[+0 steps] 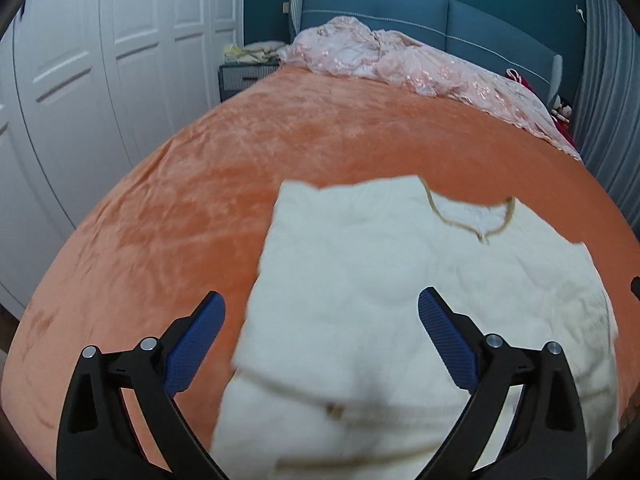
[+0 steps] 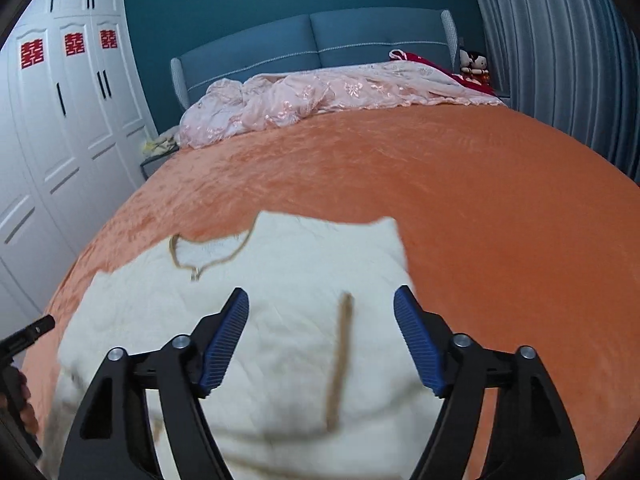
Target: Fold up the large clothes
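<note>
Cream garment [image 1: 380, 292] lies flat on the orange bedspread [image 1: 180, 208], neckline [image 1: 472, 216] at the far end, sleeves folded in. Left gripper [image 1: 322, 320] spread wide, holding nothing, straddling the garment's left edge. Right gripper [image 2: 321, 312] likewise released, above the right half, a tan-trimmed sleeve cuff [image 2: 340, 360] between its fingers. Bare bedspread runs left, right and far of the garment, up to a crumpled pink quilt [image 2: 300, 100] at the headboard [image 2: 320, 44]. Only the right view shows red emblems on the wardrobe [image 2: 72, 80]; the left view shows a nightstand [image 1: 244, 76].
</note>
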